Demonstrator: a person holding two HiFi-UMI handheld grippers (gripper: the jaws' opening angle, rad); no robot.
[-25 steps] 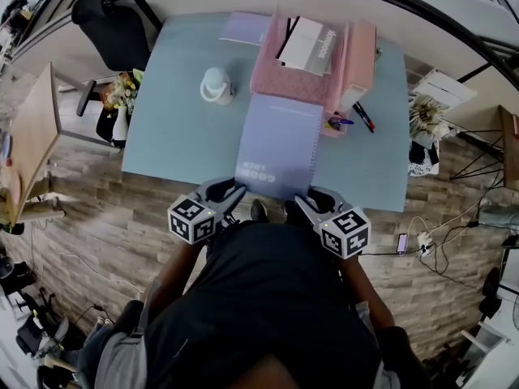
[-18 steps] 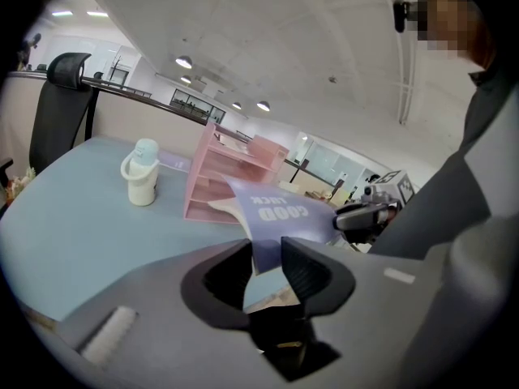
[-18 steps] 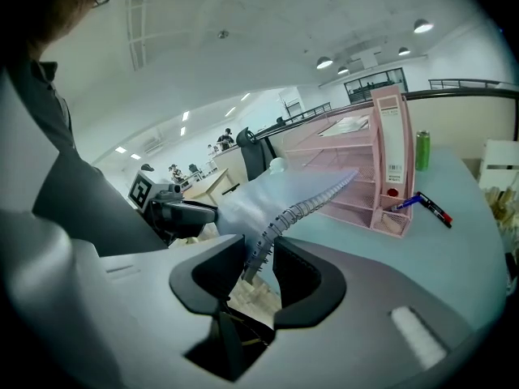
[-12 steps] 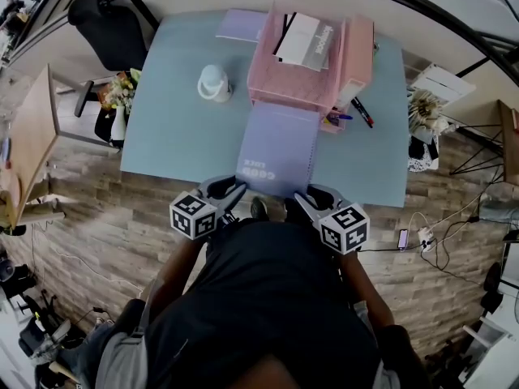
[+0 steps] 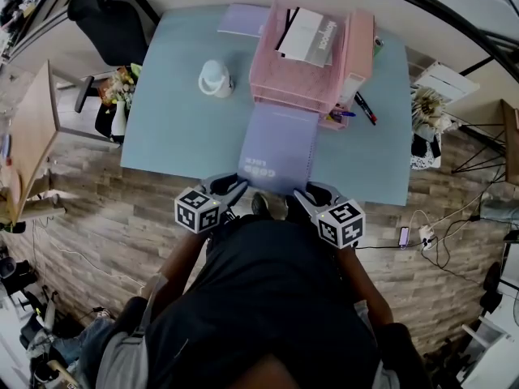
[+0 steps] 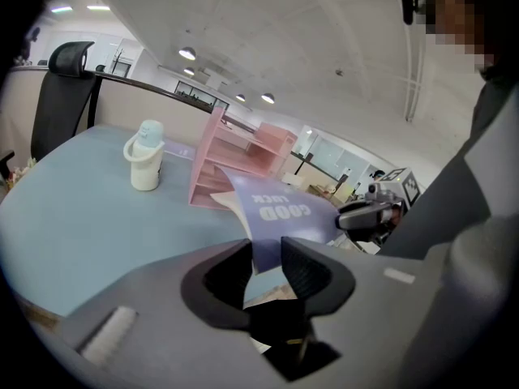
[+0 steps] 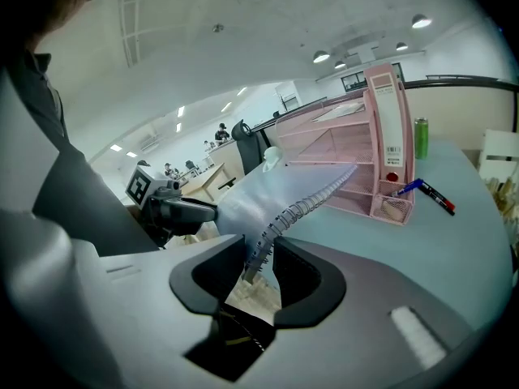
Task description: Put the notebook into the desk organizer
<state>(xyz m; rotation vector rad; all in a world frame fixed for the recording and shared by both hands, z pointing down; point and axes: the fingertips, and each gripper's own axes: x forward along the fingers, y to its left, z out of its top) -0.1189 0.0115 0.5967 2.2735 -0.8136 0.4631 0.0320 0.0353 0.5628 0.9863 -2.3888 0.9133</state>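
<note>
A lilac spiral notebook (image 5: 278,148) is held over the light blue desk (image 5: 174,128), its far edge at the front of the pink desk organizer (image 5: 304,71). My left gripper (image 5: 242,191) is shut on the notebook's near left corner; in the left gripper view the cover (image 6: 280,217) runs between the jaws. My right gripper (image 5: 298,198) is shut on the near right corner, the jaws closed on the wire spiral (image 7: 296,209). The sheet sags between the two grips. The organizer (image 7: 345,164) holds a white booklet (image 5: 306,37) in its top tray.
A white lidded jug (image 5: 215,79) stands left of the organizer. Pens (image 5: 357,110) lie at the organizer's right. A second lilac book (image 5: 243,19) lies at the desk's far edge. A black chair (image 5: 109,23) stands at far left; a green can (image 7: 421,138) behind the organizer.
Both grippers have sunk slightly with the notebook; its far edge now sits closer to the organizer's lower tray. Grip on both corners is unchanged.
</note>
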